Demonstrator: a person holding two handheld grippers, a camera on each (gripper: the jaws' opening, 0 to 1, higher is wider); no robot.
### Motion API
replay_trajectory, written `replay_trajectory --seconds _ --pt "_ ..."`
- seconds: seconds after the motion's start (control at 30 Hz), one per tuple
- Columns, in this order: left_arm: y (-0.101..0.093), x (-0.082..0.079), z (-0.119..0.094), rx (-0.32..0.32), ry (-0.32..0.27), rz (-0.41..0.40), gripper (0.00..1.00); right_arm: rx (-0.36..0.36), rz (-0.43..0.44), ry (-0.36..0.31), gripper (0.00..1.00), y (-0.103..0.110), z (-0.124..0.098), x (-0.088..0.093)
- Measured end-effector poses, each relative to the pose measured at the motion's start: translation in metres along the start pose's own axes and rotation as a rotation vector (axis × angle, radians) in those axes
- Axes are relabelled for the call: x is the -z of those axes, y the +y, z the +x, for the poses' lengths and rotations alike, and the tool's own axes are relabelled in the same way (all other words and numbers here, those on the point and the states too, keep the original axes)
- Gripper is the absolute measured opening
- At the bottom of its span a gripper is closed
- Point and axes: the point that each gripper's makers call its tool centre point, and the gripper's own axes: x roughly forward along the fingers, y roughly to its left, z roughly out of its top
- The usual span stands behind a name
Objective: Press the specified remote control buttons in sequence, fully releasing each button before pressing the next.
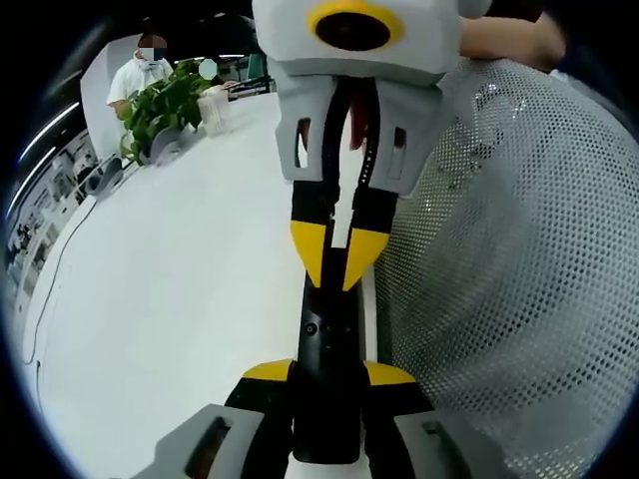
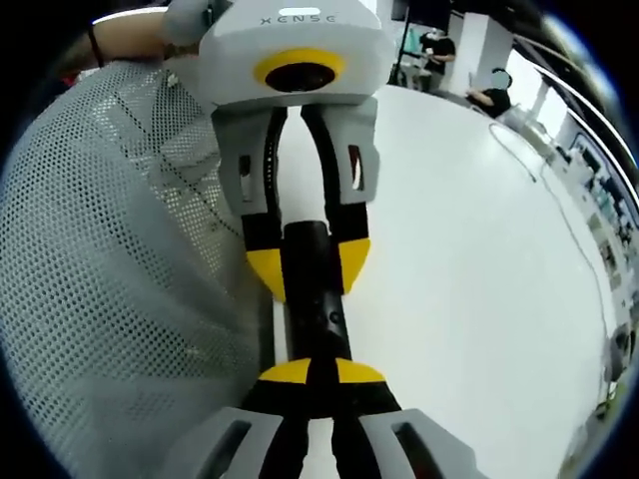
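White smooth table (image 1: 170, 299): broad surface, fills the left of the left gripper view and the right of the right gripper view.

Grey perforated mesh sheet (image 1: 509, 269): lies on the table along one side of the remote, its edge just beside it. A person's arm (image 1: 504, 40) rests at its far end.

Slim black bar-shaped remote control (image 1: 327, 384): lies on the table between the two hand-held grippers, long axis running from one to the other. Small round buttons show on its top face; markings too small to read.

Left hand-held gripper (image 1: 329, 377): grey body, black jaws with yellow tips. In the left gripper view the jaws stand on either side of the remote's near end, touching its sides; gripper is clamped on the remote.

Right hand-held gripper (image 1: 335, 254): seen head-on in the left gripper view, jaws drawn narrow, yellow tips almost together at the remote's far end. In the right gripper view its tips meet over the remote's top face. Cannot tell whether a tip is pressing a button.

Far table edge, left gripper view: green leafy potted plant (image 1: 160, 110), white cup (image 1: 214, 112) beside it, seated person in white (image 1: 140, 75) behind.
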Motion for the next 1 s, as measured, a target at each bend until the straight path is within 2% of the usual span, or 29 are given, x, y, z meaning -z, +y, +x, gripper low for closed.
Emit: replay_trajectory --seconds 1.0 --pt "0.0004 0.0001 0.0 0.001 0.005 -0.002 0.25 0.017 -0.033 0.02 0.0 -0.0037 -0.0032 0.0046"
